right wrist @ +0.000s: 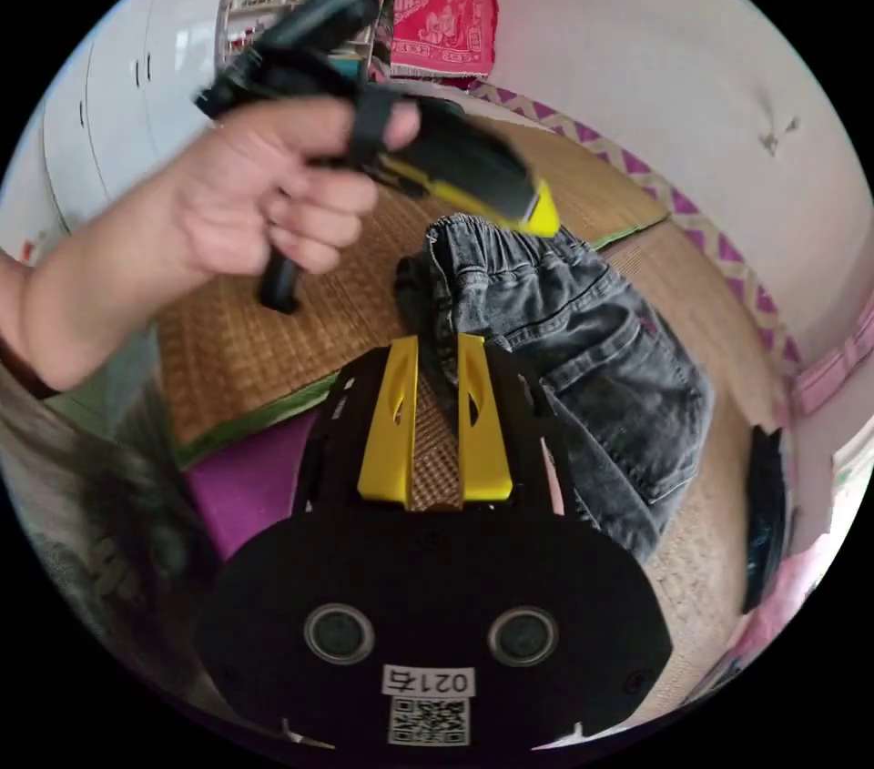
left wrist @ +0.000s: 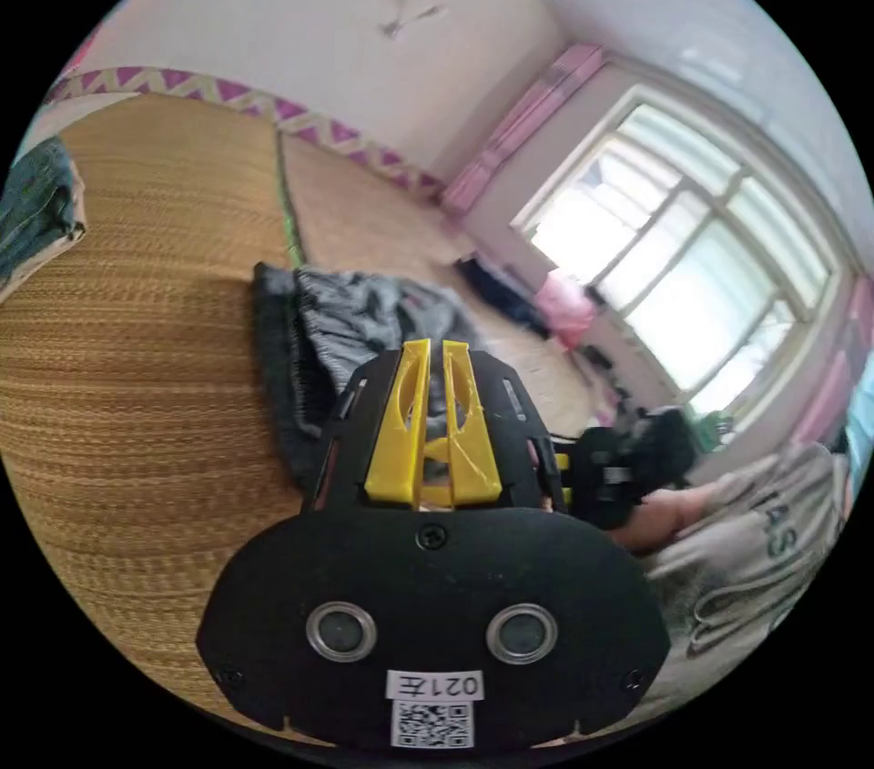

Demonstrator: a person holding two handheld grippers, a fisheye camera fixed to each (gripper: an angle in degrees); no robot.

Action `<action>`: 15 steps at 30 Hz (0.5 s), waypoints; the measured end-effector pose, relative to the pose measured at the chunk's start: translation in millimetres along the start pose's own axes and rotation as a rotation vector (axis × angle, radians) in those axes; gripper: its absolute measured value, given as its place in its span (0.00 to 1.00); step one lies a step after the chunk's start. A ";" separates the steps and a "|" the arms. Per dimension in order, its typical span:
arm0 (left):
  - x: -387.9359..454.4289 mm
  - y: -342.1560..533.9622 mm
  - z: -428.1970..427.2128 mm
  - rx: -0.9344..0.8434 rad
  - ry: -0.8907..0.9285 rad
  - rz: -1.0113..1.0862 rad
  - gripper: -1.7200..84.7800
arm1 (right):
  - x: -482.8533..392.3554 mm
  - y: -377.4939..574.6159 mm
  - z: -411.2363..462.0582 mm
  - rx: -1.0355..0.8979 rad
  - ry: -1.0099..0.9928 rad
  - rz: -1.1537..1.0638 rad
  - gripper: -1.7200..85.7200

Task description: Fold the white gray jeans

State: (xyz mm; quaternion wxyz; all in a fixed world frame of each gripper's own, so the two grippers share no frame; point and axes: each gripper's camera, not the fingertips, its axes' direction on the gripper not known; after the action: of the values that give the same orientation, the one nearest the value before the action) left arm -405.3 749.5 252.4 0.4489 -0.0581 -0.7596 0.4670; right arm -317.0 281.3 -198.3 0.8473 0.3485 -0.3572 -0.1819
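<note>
while the gray jeans (right wrist: 564, 350) lie bunched on the straw mat (left wrist: 137, 369), the left gripper (left wrist: 435, 350) is nearly closed and empty, the right gripper (right wrist: 435, 346) slightly open, empty; folding looks unstarted, spreading flat probably comes next.

You have one pair of gray jeans (right wrist: 564, 350) lying on the woven mat (right wrist: 246, 350), and one folded blue garment (left wrist: 32, 205) at the mat's far edge. You hold two grippers: the left gripper (left wrist: 435, 350) and the right gripper (right wrist: 435, 346), each with two yellow jaws. One of your hands (right wrist: 264, 196) shows, and one window (left wrist: 683, 259).
</note>
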 end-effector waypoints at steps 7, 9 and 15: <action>-86.8 62.8 50.8 -0.065 -0.028 -0.115 0.01 | 139.9 124.9 -56.0 0.140 0.107 0.382 0.11; -95.1 79.2 47.0 -0.038 -0.028 -0.141 0.01 | 207.0 173.8 -50.6 0.138 0.134 0.528 0.12; -140.2 123.5 16.1 0.032 0.044 -0.186 0.13 | 369.7 274.7 34.9 0.144 -0.350 0.869 0.16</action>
State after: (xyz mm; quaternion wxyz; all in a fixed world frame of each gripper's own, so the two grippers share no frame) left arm -375.3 736.5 67.7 0.5077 0.0097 -0.7443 0.4338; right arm -75.4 249.1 194.0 0.7457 0.1889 -0.6190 0.1588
